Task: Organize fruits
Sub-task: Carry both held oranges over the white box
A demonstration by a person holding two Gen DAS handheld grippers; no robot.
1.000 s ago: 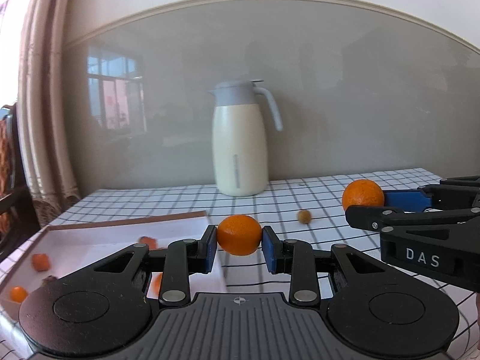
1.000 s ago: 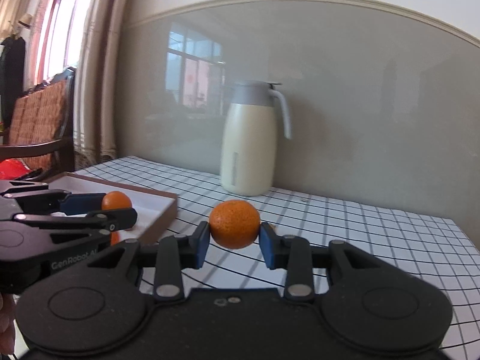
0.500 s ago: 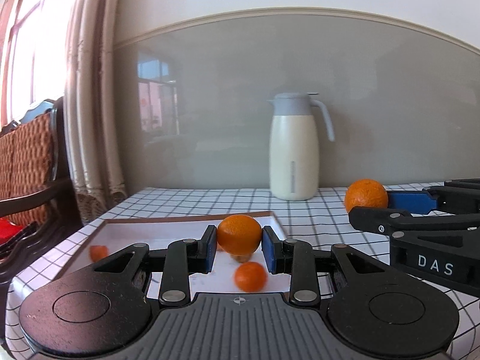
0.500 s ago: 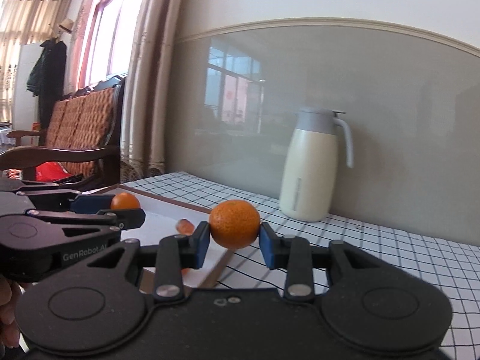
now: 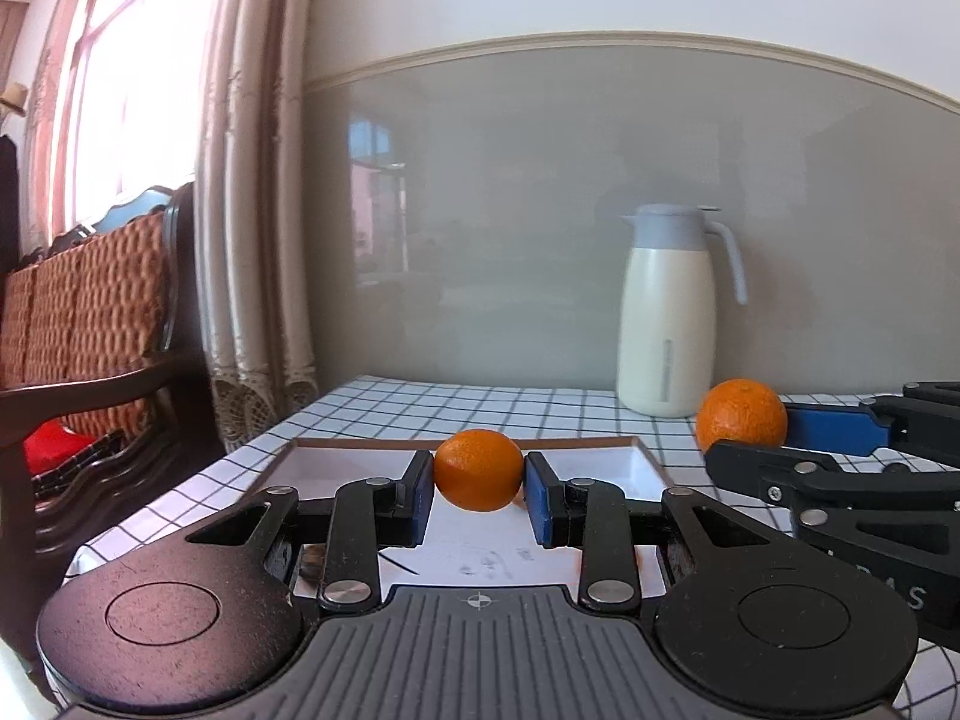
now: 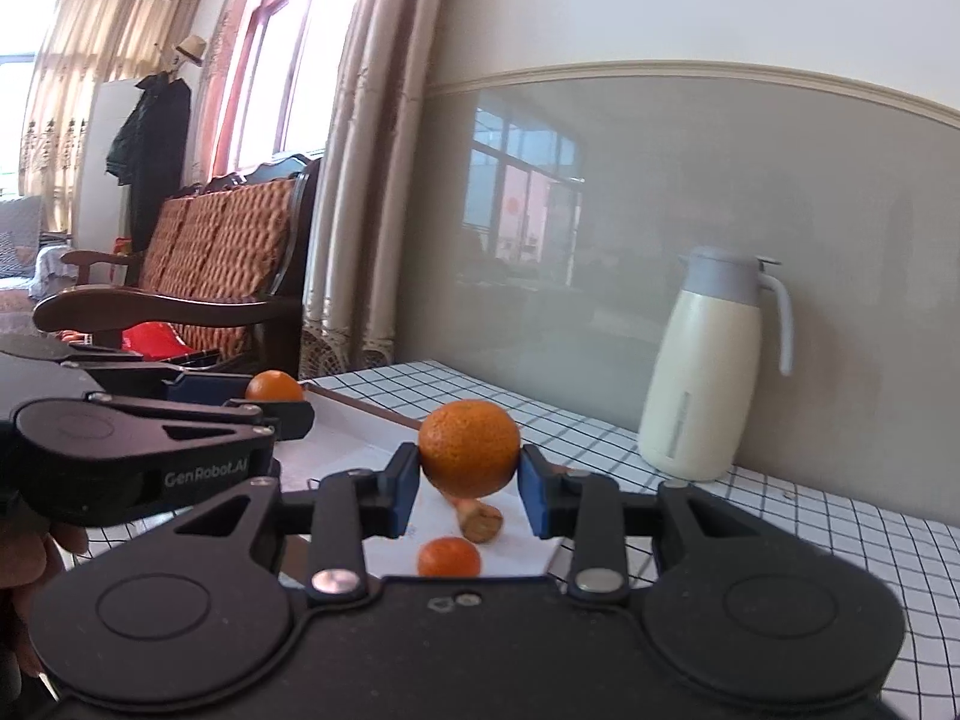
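Oranges: two, one in each tool, both held up off the counter (image 5: pixel 372 408).
Left tool (image 5: pixel 478 495): its blue pads are clamped on an orange (image 5: pixel 478 469), which hangs over the near part of a white tray (image 5: pixel 636 457).
Right tool (image 6: pixel 469 491): closed tight on a second orange (image 6: pixel 468 447), above the tray's (image 6: pixel 354 444) right-hand end.
Side by side: from the left camera the right tool (image 5: pixel 780 432) reaches in from the right with its orange (image 5: pixel 741 415) just past the tray's corner; from the right camera the left tool (image 6: pixel 282 405) sits at the left with its orange (image 6: pixel 274 387).
Tray contents: a small orange fruit (image 6: pixel 449 557) and a brownish stubby piece (image 6: pixel 479 519) lie on the white floor below the right tool; I cannot tell what the brown piece is.
Counter: covered in a white cloth with a black grid.
Jug (image 5: pixel 672 315): cream body, grey lid and handle, upright at the back by the grey wall panel, well apart from the tray.
Beyond the counter: a wooden armchair (image 6: pixel 198 276) with an orange woven back, long curtains (image 5: pixel 252 192) and a bright window.
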